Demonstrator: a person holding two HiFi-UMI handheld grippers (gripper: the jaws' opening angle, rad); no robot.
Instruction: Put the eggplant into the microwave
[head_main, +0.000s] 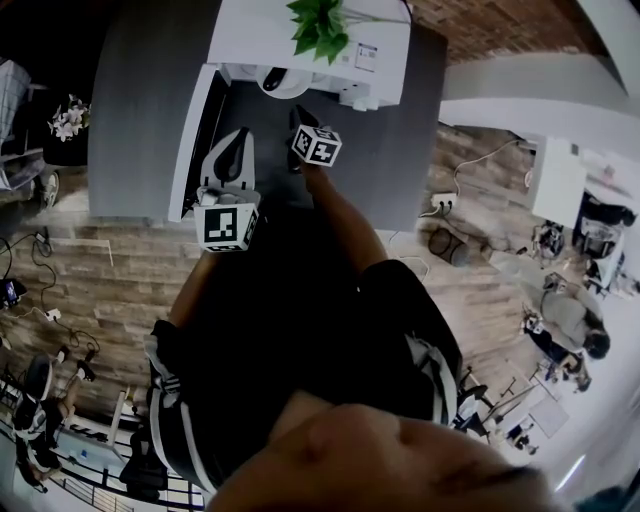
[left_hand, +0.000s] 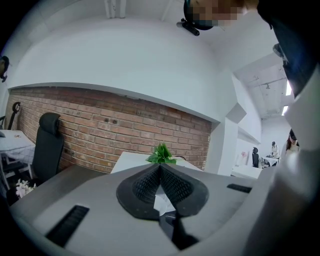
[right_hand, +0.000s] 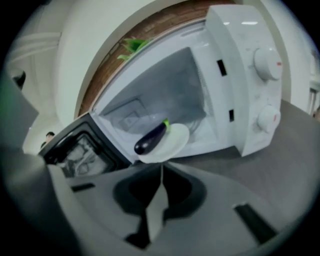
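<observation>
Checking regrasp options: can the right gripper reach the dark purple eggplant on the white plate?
Likely yes: the white microwave door stands open, nothing lies between the right gripper and eggplant; its shut jaws must open first.

The left gripper (head_main: 238, 140) is hovering at eleven o'clock in the head view, pointing toward twelve, its jaws pressing together. The right gripper (head_main: 298, 118) is reaching toward twelve on an outstretched forearm (head_main: 345, 225), jaws meeting.

Nothing legible anywhere. The small label (head_main: 366, 57) on the microwave (head_main: 250, 40) is too tiny to read. The cubes on the left gripper (head_main: 238, 138) and right gripper (head_main: 298, 116) bear only black-and-white square markers.
</observation>
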